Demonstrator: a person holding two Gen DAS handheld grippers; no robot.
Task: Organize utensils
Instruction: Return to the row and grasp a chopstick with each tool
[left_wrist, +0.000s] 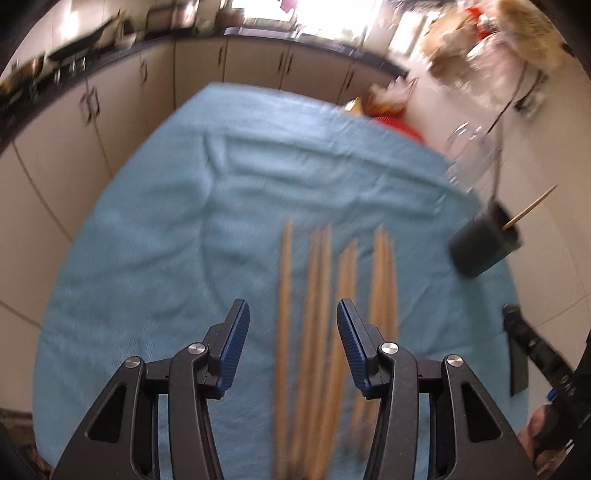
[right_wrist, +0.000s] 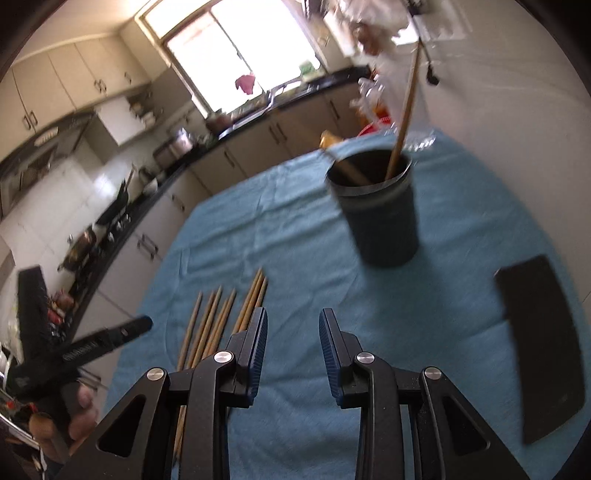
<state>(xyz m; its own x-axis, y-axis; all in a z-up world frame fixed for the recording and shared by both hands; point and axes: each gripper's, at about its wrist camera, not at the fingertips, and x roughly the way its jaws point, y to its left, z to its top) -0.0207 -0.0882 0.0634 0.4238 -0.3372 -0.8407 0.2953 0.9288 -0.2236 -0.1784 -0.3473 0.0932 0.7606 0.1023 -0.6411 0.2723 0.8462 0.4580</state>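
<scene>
Hovering over a table draped in a blue cloth (left_wrist: 155, 229), with the left gripper (left_wrist: 291, 332) pointing steeply down and its blue-padded jaws standing apart, nothing pinched between them. Lying directly below, in the gap between the jaws and just beyond — a row of wooden chopsticks (left_wrist: 317, 295), side by side on the cloth, tips pointing away, badly smeared by motion blur in the left wrist view. Not touching them; pads clear of the wood.

Looking through the right wrist camera: right gripper (right_wrist: 293, 336) also standing parted with only bare cloth showing in the gap, gripping nothing. Sitting off to its left on the cloth, the same chopsticks (right_wrist: 218, 317), fanned slightly, their near ends hidden behind the left-hand finger of the tool. Standing farther back and a little right — a dark cup (right_wrist: 380, 218), upright, already holding a couple of chopsticks, one leaning up and out over the rim. Resting flat near the right edge of the cloth, a black rectangular object (right_wrist: 543, 343), well apart from the cup. Showing at the far left edge, a hand (right_wrist: 79, 413) wrapped around the black handle of the other tool.

Running behind it all, kitchen cabinets (right_wrist: 236, 162) under a dark counter and a bright window (right_wrist: 240, 48).
</scene>
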